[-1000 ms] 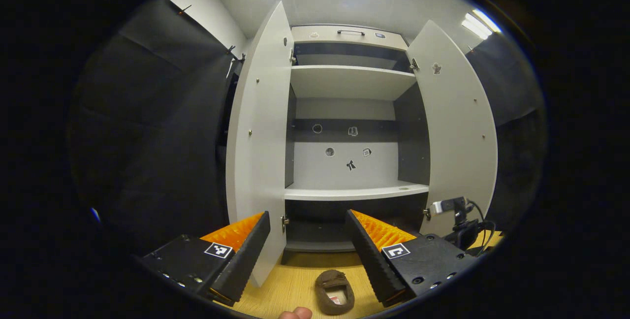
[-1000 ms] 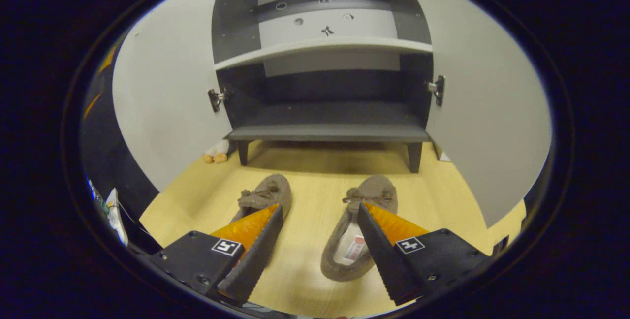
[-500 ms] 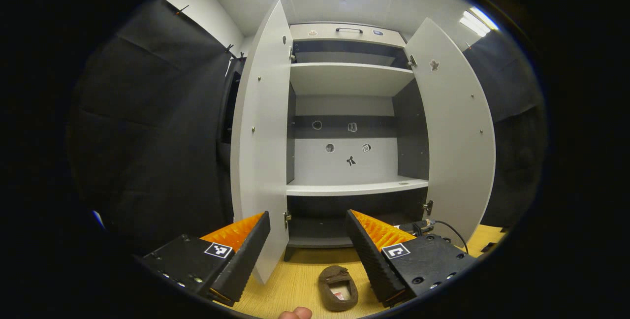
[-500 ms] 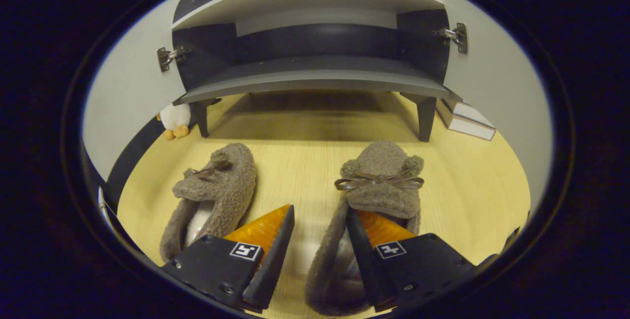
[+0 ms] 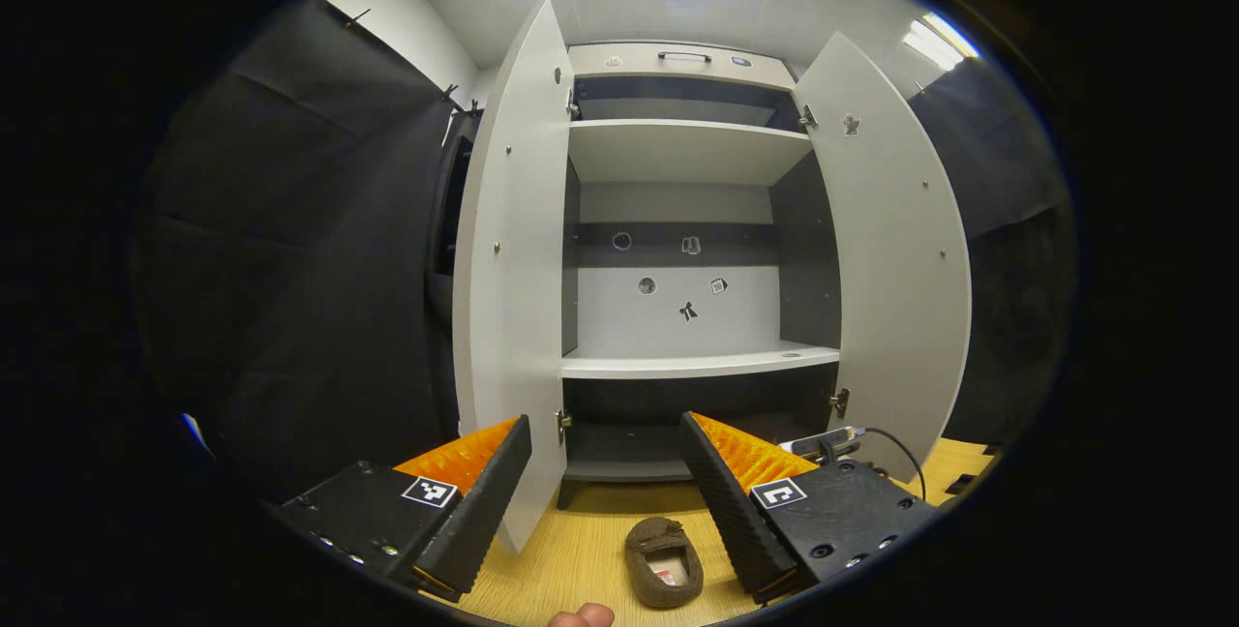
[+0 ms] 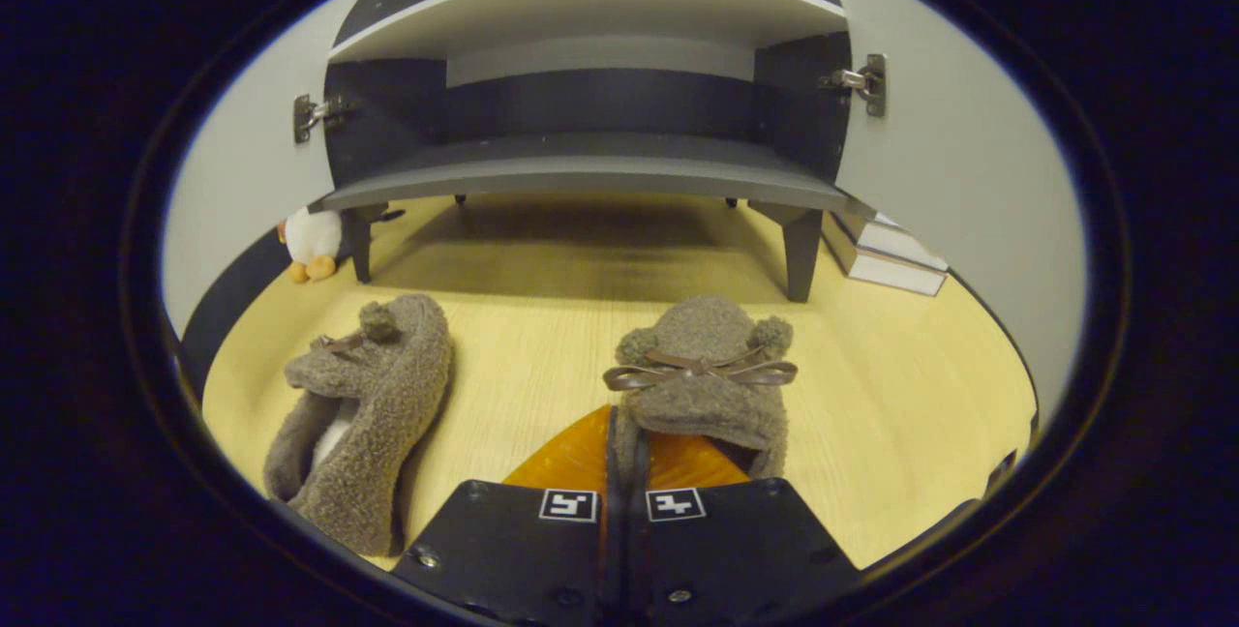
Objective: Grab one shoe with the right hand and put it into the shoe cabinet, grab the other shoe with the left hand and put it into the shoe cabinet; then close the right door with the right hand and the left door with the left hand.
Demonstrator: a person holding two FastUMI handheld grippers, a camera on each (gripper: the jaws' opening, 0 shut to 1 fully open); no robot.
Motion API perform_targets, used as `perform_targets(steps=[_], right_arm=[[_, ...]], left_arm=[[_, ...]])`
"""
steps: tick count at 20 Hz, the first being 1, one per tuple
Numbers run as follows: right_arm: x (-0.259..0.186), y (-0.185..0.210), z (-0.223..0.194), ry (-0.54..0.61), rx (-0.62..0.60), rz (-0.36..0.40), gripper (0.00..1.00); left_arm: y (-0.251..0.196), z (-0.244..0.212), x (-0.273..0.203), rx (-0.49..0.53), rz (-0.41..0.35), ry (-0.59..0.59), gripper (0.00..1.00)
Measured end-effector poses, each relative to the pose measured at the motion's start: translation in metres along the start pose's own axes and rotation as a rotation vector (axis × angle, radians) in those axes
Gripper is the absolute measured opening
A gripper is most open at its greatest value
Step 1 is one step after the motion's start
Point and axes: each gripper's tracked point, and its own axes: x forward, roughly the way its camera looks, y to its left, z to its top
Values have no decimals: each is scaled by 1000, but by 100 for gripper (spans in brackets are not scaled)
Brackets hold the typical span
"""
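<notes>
Right gripper (image 6: pixel 624 443) | jaws pinched on slipper (image 6: pixel 705 385) collar for lifting, floor before cabinet (image 6: pixel 590 177) | left gripper (image 5: pixel 605 472) spread, waiting high | other slipper (image 6: pixel 363 414) alongside on floor, doors open

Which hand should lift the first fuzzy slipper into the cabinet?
Right. The right gripper is shut on the right slipper, just before the shoe cabinet. The left gripper hangs open, higher up.
</notes>
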Motion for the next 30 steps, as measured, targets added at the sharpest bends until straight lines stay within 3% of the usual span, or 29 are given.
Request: perform_targets(steps=[6,9,13,18,21,25,30], right_arm=[[-85,-9,78,-201,-59,84,5],[-128,-2,133,-276,-85,145,5],[-148,6,223,-341,-111,146,5],[-116,6,326,-343,-167,110,5],[-77,11,367,-259,-225,99,5],[-30,13,392,-128,-237,54,5],[8,19,387,-9,-230,26,5]], left_arm=[[-9,-8,1,-6,-23,3,94],[-17,-11,5,-11,-42,7,94],[-27,-13,7,-17,-63,8,94],[-30,-13,5,-4,-58,5,94],[-31,-16,5,-5,-61,14,94],[-30,-14,3,-6,-62,9,94],[-29,-14,3,19,-44,7,94]])
